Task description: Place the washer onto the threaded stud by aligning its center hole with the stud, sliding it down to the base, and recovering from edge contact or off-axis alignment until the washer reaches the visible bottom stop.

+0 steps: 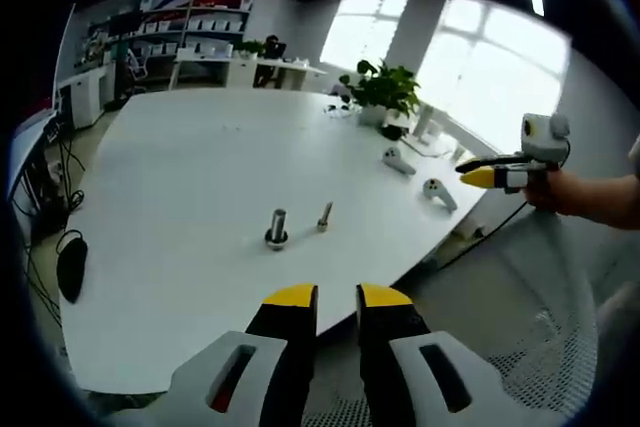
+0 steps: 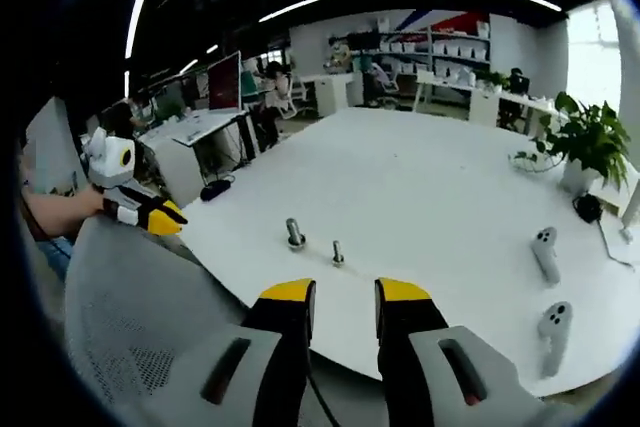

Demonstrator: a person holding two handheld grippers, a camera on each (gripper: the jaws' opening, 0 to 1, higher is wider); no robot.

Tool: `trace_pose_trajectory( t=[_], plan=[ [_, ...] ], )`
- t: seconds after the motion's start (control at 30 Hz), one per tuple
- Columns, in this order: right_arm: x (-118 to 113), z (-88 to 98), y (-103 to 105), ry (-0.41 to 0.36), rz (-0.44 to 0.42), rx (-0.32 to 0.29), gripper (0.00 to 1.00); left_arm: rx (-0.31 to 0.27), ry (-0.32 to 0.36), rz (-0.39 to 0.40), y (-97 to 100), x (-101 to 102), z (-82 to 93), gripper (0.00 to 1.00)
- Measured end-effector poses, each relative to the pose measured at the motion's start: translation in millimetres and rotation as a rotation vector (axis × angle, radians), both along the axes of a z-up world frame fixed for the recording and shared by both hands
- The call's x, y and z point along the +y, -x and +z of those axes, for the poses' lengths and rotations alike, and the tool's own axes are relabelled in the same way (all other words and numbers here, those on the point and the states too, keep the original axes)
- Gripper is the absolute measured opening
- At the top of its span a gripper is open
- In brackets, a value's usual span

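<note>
Grippers hang over the near edge of a big white table, one in each hand. In the left gripper view, the left gripper has its two yellow-tipped jaws apart, with a small gap between them and nothing in it. In the right gripper view, the right gripper looks the same: jaws apart, nothing held.

On the table stands the stud, a short grey metal post, straight up. A dark ring sits around its bottom, touching the table. It may be the washer, but it is too small to tell. Just beside the stud is a smaller bolt, tilted a bit. Both stand apart from the jaws, out on the table. In the right gripper view the stud and bolt show again, just past the jaw tips.

The right gripper also comes into the left gripper view from the right, held in a hand off the table's edge. The left gripper comes into the right gripper view from the left, over a grey mesh chair.

Two white controllers lie on the table, well apart from the stud. A green plant sits near the far side. A black mouse lies near the table's edge. Desks and shelves stand behind.
</note>
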State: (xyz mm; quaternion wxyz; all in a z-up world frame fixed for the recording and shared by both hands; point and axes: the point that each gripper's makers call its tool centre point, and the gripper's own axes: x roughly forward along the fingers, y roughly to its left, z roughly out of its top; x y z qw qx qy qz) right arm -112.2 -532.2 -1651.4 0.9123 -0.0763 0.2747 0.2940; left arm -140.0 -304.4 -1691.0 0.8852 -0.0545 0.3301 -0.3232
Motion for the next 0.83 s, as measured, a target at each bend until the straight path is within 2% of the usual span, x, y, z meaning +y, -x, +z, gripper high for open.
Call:
trace_pose_trajectory(
  t=[0.1, 0.17, 0.2, 0.27, 0.3, 0.33, 0.37, 0.43, 0.53, 0.67, 0.73, 0.83],
  plan=[
    [3, 0.8, 4, -0.042, 0.018, -0.023, 0.26, -0.017, 0.010, 0.017, -1.6, 2, 3.1, 0.13],
    [-3, -2.8, 3, -0.021, 0.040, -0.084, 0.26, -0.017, 0.011, 0.027, -2.6, 4, 3.2, 0.13],
    [-10, -8.9, 4, -0.021, 0.020, -0.070, 0.26, -0.011, 0.008, 0.034, -3.1, 4, 2.4, 0.13],
    [-14, -4.4, 0, -0.121, -0.048, -0.031, 0.26, -0.008, -0.012, 0.032, -2.8, 3, 0.1, 0.14],
    [-15, 1.2, -4, -0.178, -0.065, -0.040, 0.26, -0.005, -0.072, 0.016, -0.9, 7, -5.4, 0.14],
    [-19, 5.6, -6, -0.229, -0.096, -0.049, 0.26, 0.016, -0.071, 0.024, 0.4, 7, -7.6, 0.14],
    [-22, 6.4, -8, -0.246, -0.108, -0.051, 0.27, 0.018, -0.058, 0.027, -0.1, 7, -6.9, 0.14],
    [-26, 0.8, -7, -0.250, -0.121, -0.024, 0.29, 0.003, -0.053, 0.032, -1.7, 7, -4.5, 0.14],
    [-23, 1.8, -6, -0.234, -0.103, -0.042, 0.31, 0.002, -0.044, 0.048, -2.0, 8, -2.7, 0.16],
    [-25, 4.1, -6, -0.247, -0.112, -0.048, 0.28, -0.014, -0.014, 0.086, -5.2, 11, 2.9, 0.19],
    [-23, 2.3, -6, -0.268, -0.111, -0.022, 0.25, -0.017, -0.017, 0.095, -6.4, 13, 2.9, 0.19],
    [-26, 3.0, -7, -0.232, -0.118, -0.057, 0.26, -0.013, -0.015, 0.094, -6.1, 12, 2.8, 0.19]
  ],
)
